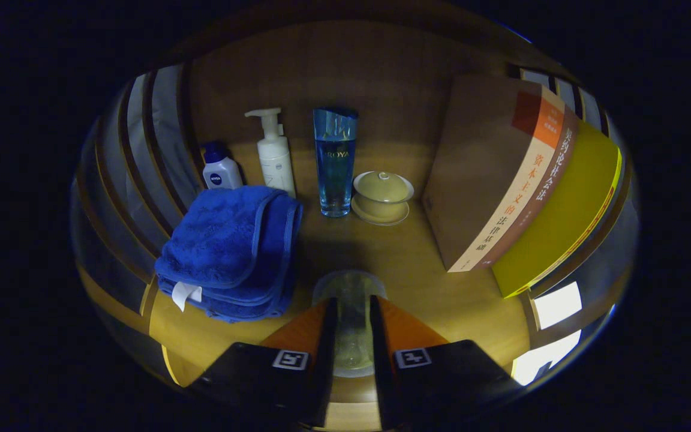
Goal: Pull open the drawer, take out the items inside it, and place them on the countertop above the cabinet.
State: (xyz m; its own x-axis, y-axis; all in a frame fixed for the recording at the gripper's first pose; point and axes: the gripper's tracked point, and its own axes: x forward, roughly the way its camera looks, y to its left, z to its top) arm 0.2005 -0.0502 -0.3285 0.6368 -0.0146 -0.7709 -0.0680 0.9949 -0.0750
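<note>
The gripper (pixel 352 324) is clamped on a clear glass cup (pixel 350 312), both fingers pressing its sides, and the cup appears to stand on or just above the wooden countertop (pixel 417 270); whether its base touches the wood cannot be told from here. Judging by this, the step in hand is setting an item taken from the drawer onto the countertop. To do it well, the cup should come straight down until its base sits flat, the fingers should part only then, and the withdrawal should run straight back so neither finger drags the rim. The landing spot is free, but it is crowded around: a folded blue towel (pixel 231 252) lies just beside the fingers on one side, and a leaning stack of books (pixel 501 180) stands on the other, so sideways drift should be avoided. Beyond the fingers, along the back, stand a small lotion bottle (pixel 221 171), a white pump bottle (pixel 275 157), a tall blue glass bottle (pixel 335 162) and a lidded yellow ceramic cup on its saucer (pixel 382 197), all well apart from the held cup. The gripper points level and forward over the surface, tilted slightly downward, centred between towel and books.
</note>
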